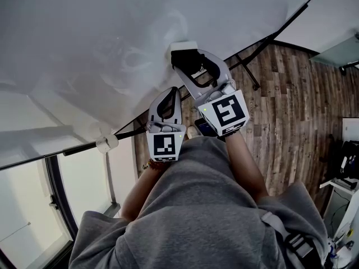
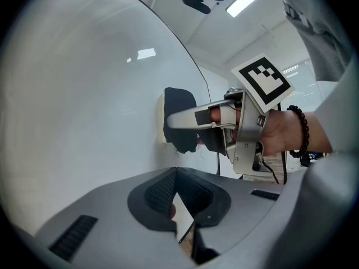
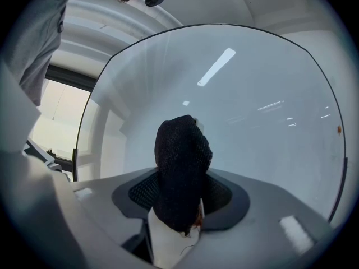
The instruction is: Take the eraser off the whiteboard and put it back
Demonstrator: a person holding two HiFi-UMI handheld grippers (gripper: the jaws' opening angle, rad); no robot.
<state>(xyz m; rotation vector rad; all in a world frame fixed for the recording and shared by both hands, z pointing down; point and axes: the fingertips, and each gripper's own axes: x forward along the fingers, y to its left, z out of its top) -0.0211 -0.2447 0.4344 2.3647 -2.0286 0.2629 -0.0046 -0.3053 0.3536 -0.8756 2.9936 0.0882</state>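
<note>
Left tongs pressed together, empty, near the whiteboard's lower edge. Right tongs pinch the eraser, which sits pale side flat against the whiteboard (higher up than the left tongs). Best done with a square grip, moving straight along the whiteboard's normal with no sliding. The contact face is hidden, so I cannot tell whether it clings.
</note>
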